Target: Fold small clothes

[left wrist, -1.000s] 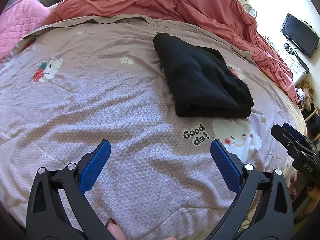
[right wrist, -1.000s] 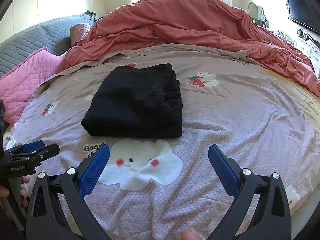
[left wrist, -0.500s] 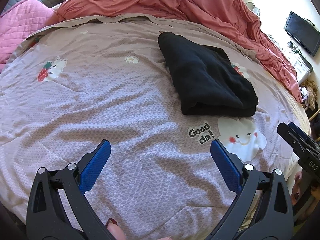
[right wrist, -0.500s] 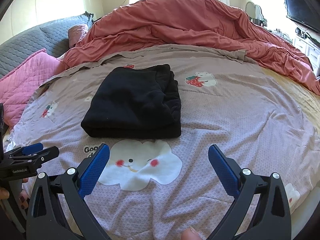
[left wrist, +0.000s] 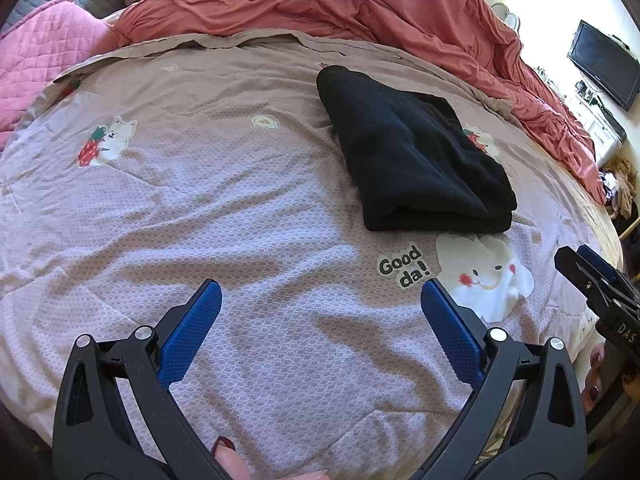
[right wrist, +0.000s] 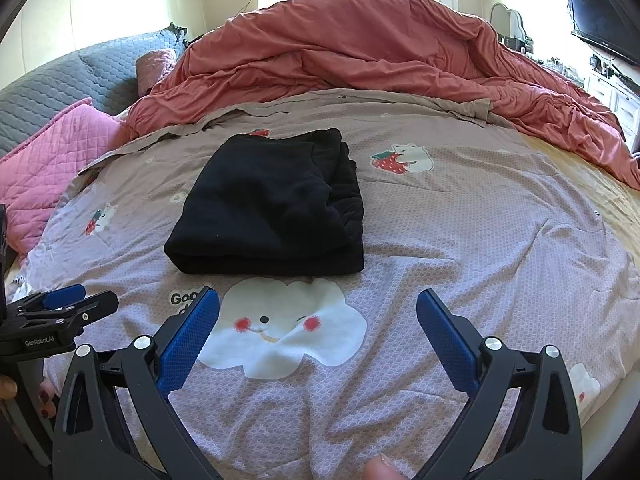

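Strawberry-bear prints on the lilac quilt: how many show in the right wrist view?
2: one strawberry-bear print right of the folded black garment, another near the quilt's left edge. More may be hidden.

Mauve cartoon-print bedspread (right wrist: 460,240), rumpled coral duvet (right wrist: 360,52), pink quilted pillow (right wrist: 52,156), wall television (left wrist: 604,64)

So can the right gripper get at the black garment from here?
Probably yes: the right gripper is open and aimed at the folded black garment, with only bare bedspread between them. The left gripper sits off to the side.

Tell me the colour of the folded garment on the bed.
The folded garment is plain black, seen best in the right wrist view.
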The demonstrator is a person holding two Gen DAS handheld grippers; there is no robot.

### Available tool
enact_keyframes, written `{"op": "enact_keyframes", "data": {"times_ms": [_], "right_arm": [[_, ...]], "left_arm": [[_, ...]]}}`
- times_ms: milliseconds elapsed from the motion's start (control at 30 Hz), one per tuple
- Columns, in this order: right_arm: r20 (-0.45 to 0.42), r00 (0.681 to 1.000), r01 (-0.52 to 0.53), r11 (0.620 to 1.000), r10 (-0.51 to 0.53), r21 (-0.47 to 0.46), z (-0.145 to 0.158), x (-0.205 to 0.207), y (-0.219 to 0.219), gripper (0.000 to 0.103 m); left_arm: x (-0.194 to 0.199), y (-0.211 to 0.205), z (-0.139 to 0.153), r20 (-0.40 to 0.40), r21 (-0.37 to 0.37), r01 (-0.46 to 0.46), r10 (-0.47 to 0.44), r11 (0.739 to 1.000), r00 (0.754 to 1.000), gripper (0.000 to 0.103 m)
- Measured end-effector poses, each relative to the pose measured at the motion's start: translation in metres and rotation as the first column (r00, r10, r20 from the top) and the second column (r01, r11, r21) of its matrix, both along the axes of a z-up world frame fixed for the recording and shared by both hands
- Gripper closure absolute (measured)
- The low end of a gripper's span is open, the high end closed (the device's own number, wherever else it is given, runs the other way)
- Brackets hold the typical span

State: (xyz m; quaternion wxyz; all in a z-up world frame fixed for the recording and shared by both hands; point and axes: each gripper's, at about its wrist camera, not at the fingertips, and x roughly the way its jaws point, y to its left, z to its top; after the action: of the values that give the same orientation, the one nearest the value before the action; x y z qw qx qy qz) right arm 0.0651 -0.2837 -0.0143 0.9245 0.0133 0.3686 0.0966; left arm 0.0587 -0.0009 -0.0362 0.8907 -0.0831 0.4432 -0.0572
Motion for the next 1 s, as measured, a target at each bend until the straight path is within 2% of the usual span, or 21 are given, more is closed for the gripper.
{"op": "enact_keyframes", "data": {"times_ms": [1000], "right_arm": [[0.001,1.000,0.023,1.000,-0.023,-0.008,0.0025,-0.0047,0.0008,0.005]], "left_arm": [[-0.0018,0.0060,0.0042,0.000,0.013,-0.006,0.006,1.000,1.000,0.009]]}}
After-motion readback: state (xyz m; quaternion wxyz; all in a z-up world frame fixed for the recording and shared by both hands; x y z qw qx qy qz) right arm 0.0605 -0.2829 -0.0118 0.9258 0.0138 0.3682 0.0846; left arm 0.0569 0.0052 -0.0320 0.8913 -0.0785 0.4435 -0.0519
